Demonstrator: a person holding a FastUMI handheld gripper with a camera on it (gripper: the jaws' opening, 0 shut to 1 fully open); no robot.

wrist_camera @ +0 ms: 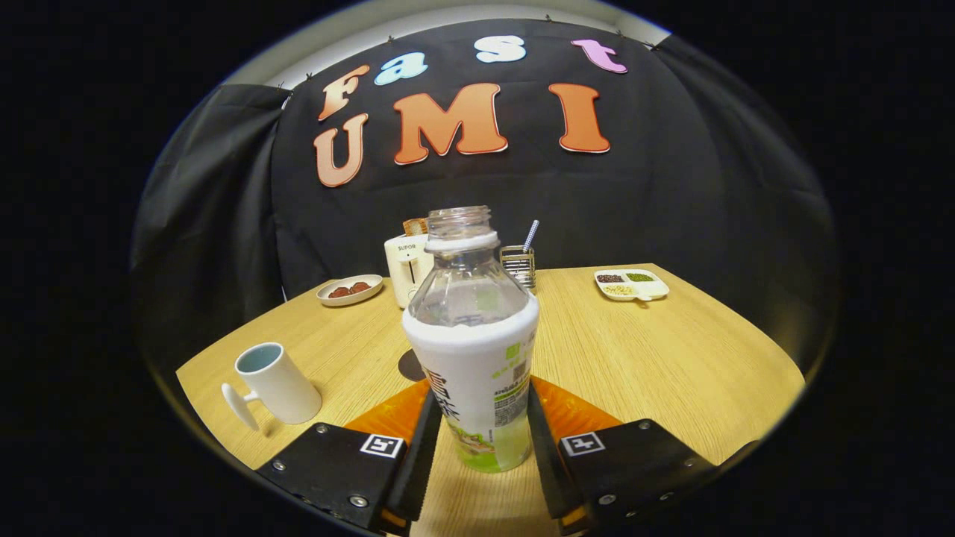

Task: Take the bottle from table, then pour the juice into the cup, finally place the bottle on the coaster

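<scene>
Now the claw (pixel 477 429) pinches the uncapped bottle (pixel 474 350) upright, both fingers pressed on its lower sides.

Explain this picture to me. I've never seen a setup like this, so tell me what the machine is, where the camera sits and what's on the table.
The camera rides on a hand-held gripper and looks forward along its two fingers. Both fingers press the sides of an uncapped bottle, which stands upright between them on a wooden table. A white cup stands off to one side. A dark round coaster peeks out from behind the bottle. Farther back are a toaster, a plate of food, a metal holder and a divided tray.
</scene>
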